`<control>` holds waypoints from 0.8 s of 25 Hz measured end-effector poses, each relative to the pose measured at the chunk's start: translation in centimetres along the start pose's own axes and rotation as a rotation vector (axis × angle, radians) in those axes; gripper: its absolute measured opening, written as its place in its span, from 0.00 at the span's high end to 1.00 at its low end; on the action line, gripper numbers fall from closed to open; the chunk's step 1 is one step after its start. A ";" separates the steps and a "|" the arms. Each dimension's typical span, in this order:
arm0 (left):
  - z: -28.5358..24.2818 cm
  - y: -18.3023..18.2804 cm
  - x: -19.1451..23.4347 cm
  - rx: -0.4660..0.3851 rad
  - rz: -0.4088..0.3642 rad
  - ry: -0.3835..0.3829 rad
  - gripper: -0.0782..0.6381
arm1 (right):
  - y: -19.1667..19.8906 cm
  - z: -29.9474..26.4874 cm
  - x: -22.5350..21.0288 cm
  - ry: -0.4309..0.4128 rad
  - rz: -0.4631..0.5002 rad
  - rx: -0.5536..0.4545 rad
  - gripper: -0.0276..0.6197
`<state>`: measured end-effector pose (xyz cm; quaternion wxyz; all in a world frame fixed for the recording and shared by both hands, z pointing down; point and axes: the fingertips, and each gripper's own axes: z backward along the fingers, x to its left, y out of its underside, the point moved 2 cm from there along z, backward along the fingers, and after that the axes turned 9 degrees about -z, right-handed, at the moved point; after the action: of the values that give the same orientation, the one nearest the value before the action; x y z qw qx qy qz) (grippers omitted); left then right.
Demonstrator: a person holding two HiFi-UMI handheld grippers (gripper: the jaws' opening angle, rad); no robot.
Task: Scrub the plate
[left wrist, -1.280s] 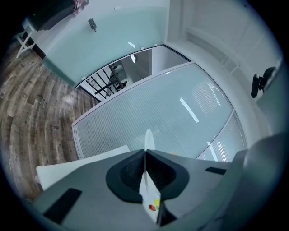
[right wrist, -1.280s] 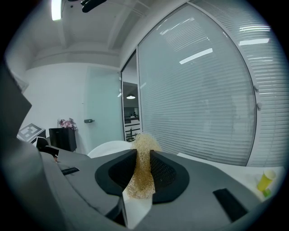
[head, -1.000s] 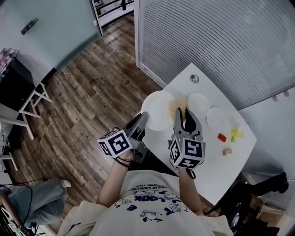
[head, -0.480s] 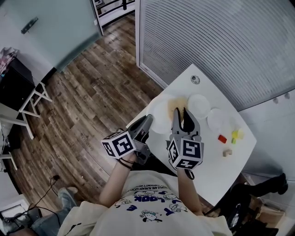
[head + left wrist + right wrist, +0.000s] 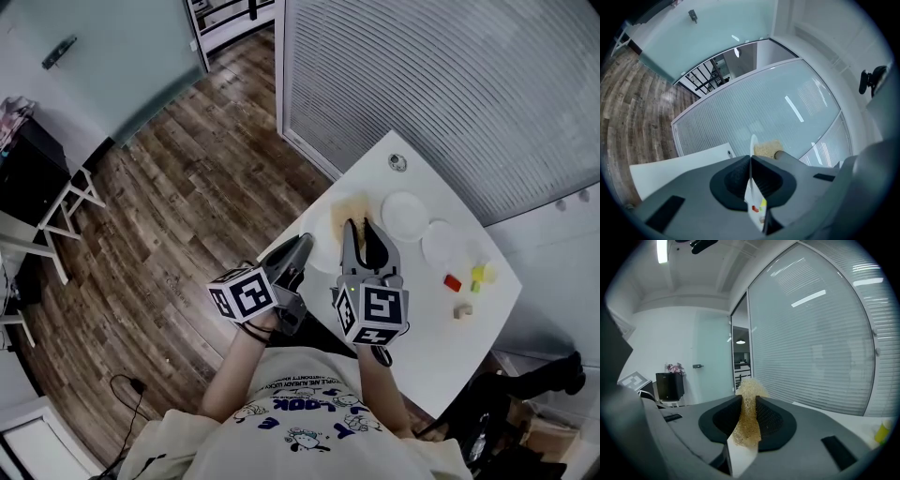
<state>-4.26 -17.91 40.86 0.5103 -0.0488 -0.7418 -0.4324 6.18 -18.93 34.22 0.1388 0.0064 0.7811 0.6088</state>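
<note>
The left hand-held gripper (image 5: 751,160) is clenched on the rim of the white plate (image 5: 753,143), held edge-on over the left edge of the bench (image 5: 441,319). The right hand-held gripper (image 5: 748,401) grasps a yellowish scouring pad (image 5: 746,423) just right of the plate.

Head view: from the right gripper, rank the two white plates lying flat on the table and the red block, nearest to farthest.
1. Near white plate: just to the right of the right gripper.
2. Far white plate: farther right, past the first one.
3. Red block: farthest, to the right and toward the person.
</note>
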 end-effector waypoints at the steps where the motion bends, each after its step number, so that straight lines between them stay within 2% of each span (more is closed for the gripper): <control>1: -0.1 0.1 -0.1 0.002 0.002 0.002 0.85 | 0.0 0.0 0.1 -0.003 0.001 0.000 0.82; 20: 0.0 -0.3 -0.1 0.000 -0.015 0.000 0.85 | 0.6 0.8 3.0 -0.096 0.029 0.005 0.82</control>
<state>-4.37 -18.09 40.58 0.5071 -0.0435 -0.7420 -0.4363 3.35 -17.51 33.97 0.1670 0.0473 0.7748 0.6079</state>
